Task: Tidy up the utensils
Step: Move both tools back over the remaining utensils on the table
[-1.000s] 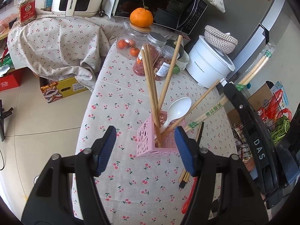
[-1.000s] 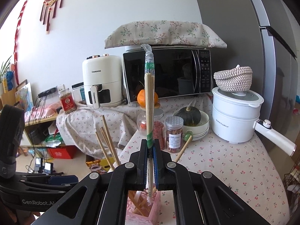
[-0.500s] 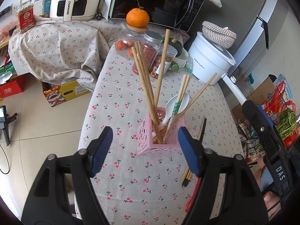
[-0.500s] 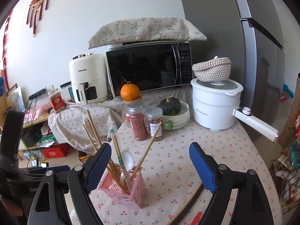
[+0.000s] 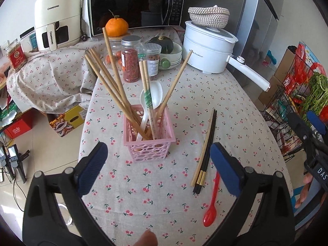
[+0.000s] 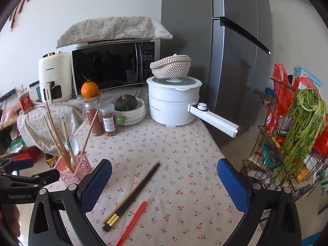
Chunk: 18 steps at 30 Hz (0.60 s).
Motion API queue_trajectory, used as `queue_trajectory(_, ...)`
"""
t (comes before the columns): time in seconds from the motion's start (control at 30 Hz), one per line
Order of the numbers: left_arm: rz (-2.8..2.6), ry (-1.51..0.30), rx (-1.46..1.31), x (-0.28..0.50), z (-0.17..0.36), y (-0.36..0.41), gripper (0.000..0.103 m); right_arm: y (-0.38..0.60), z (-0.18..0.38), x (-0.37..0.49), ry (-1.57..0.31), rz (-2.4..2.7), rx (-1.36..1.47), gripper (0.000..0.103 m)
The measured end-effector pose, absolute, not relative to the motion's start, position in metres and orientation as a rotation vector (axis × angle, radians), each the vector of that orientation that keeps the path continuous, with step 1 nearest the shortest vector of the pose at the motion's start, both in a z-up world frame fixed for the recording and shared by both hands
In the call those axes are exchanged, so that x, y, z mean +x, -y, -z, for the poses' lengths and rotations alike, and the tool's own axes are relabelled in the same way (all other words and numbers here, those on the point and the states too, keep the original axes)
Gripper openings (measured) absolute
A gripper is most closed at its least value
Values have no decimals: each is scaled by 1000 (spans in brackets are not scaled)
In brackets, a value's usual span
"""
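Note:
A pink lattice holder [image 5: 149, 141] stands on the cherry-print tablecloth and holds several wooden chopsticks, a wrapped pair [image 5: 147, 94] and a white spoon [image 5: 154, 97]; it also shows at the left of the right wrist view [image 6: 74, 169]. Black chopsticks [image 5: 205, 153] with one wooden chopstick, and a red spoon [image 5: 212, 204], lie on the cloth to its right; they also show in the right wrist view, chopsticks [image 6: 133, 193] and spoon [image 6: 132, 222]. My left gripper [image 5: 157, 168] is open and empty, just in front of the holder. My right gripper [image 6: 164, 184] is open and empty, above the loose chopsticks.
At the back stand two spice jars [image 5: 131, 58], a bowl with a green squash [image 5: 167, 50], a white electric pot [image 6: 174, 100] with a long handle, a microwave [image 6: 111, 65] and an air fryer [image 5: 56, 19]. A wire rack with greens [image 6: 295, 135] is at the right.
The right gripper opened and let the wrapped chopsticks go into the pink holder, then drew back to the right. The left gripper backed off a little and stays open.

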State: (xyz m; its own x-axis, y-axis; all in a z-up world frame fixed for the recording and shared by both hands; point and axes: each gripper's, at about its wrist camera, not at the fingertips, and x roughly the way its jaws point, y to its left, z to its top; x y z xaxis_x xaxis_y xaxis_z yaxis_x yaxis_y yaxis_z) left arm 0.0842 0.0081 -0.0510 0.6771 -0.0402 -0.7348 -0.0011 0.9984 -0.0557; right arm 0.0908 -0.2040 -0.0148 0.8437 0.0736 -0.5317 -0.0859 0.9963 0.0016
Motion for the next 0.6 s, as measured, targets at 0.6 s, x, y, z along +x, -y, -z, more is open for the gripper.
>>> queue_trajectory(0.6,59,-768,184,88,71,82,102,293,37,102,-783,-52,198,103)
